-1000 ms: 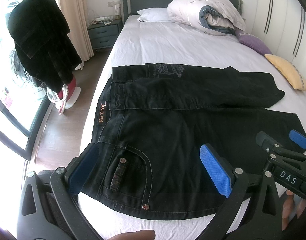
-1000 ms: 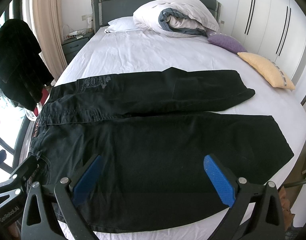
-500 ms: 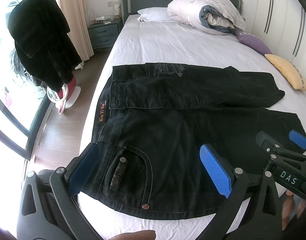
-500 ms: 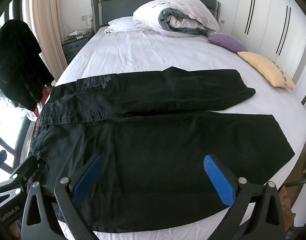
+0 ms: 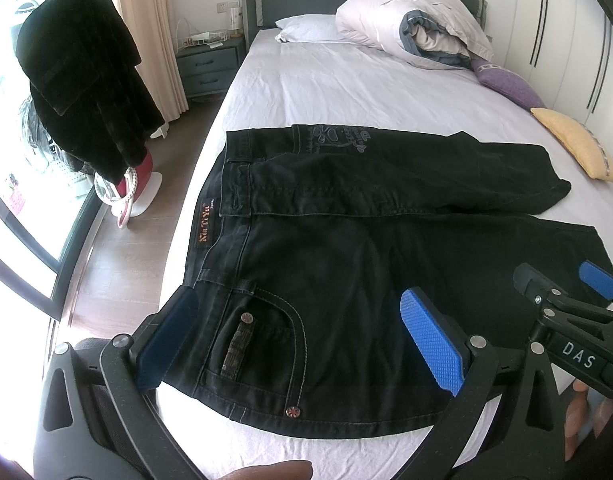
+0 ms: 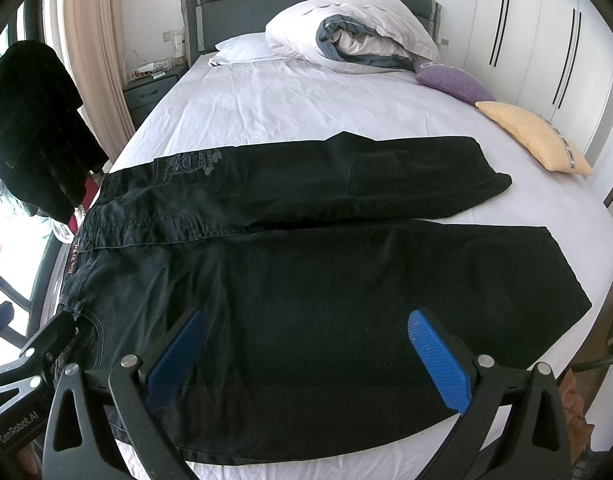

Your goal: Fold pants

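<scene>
Black pants (image 5: 346, 248) lie spread flat across the white bed (image 5: 346, 80), waistband to the left, both legs running right. In the right wrist view the pants (image 6: 306, 264) fill the near half of the bed, the far leg lying a little apart from the near one. My left gripper (image 5: 302, 340) hovers open over the front pocket near the waist, nothing between its blue pads. My right gripper (image 6: 306, 356) is open above the near leg's thigh. It also shows at the right edge of the left wrist view, right gripper (image 5: 566, 312).
A rolled duvet (image 6: 358, 36), a white pillow (image 6: 242, 46), a purple cushion (image 6: 454, 80) and a yellow cushion (image 6: 534, 136) lie at the head and right side. A dark coat (image 5: 78, 92) hangs on a stand left of the bed, beside a nightstand (image 5: 206, 64).
</scene>
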`<state>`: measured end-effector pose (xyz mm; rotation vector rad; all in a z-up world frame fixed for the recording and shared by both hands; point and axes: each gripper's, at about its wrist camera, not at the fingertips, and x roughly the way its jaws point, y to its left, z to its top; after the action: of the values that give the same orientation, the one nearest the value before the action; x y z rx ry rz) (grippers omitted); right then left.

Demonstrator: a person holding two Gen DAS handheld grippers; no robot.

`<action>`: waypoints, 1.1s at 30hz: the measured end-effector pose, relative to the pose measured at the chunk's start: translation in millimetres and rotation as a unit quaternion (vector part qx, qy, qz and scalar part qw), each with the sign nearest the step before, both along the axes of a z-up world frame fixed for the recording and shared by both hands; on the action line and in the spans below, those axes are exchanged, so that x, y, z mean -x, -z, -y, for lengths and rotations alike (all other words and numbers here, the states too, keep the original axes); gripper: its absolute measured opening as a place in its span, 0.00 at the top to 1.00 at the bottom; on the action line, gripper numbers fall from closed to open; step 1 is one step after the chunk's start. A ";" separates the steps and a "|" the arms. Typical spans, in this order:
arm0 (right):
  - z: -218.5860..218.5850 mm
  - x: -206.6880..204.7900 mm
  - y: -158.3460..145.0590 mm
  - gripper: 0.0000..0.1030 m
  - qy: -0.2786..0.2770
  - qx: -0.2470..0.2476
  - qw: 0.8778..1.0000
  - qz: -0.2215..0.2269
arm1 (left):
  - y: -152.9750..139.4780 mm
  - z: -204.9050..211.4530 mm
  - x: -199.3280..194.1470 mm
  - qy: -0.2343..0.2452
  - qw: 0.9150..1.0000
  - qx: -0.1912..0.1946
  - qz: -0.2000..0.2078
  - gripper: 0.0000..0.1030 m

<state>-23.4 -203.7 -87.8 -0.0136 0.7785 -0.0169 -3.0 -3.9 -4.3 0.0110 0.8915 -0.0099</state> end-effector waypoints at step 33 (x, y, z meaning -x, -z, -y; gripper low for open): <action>12.6 -8.1 1.5 0.00 -0.041 -0.015 0.999 -0.002 | 10.7 -7.4 -16.7 0.060 0.998 0.004 0.009 0.00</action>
<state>-15.2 -216.3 -89.3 -0.0175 0.7823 0.0723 13.8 3.5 -15.0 0.0560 0.8720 -0.1253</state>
